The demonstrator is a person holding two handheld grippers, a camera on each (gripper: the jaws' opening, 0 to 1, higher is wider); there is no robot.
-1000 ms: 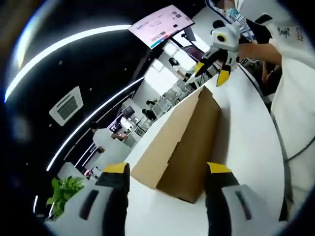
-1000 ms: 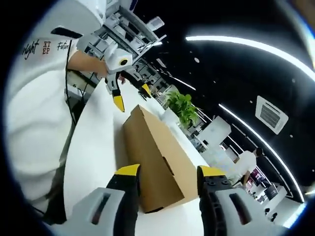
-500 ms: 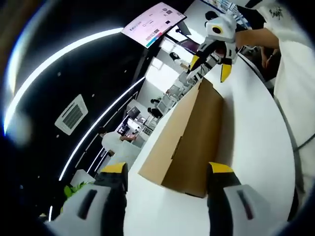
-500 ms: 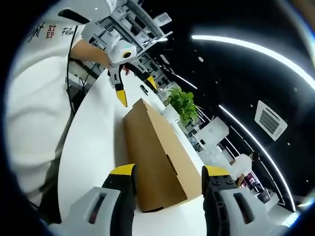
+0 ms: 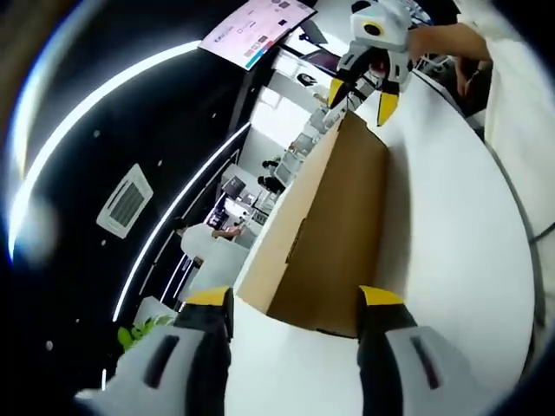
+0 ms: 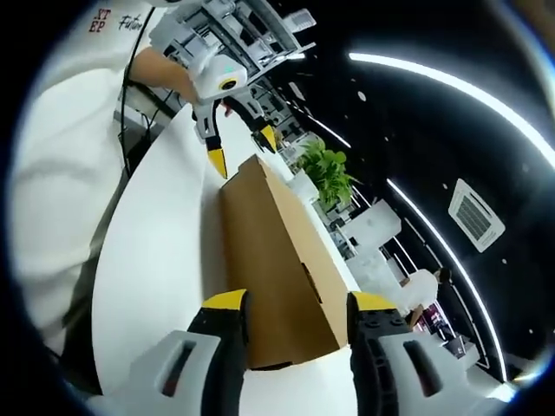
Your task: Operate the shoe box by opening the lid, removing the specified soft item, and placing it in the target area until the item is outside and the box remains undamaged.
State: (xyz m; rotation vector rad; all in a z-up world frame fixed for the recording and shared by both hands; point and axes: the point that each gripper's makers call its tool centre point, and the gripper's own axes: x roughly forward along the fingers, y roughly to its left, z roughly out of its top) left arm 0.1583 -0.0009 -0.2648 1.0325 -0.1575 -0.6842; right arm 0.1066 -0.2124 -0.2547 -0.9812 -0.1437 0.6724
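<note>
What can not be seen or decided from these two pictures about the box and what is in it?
- Inside of the cardboard box: hidden in both views; the lid is shut, so no soft item can be seen.
- Bottom edge of the box near the left gripper: hidden behind its own fingers in the left gripper view.
- Text on the hanging screen: too small and blurred in the left gripper view.
- The person's shirt: cut off by the edge in the right gripper view.

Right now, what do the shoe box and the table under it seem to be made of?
The shoe box looks like plain brown cardboard: matte, unprinted, with folded edges. The table has a smooth white top, likely laminate or painted board; its faint sheen leaves that open.
</note>
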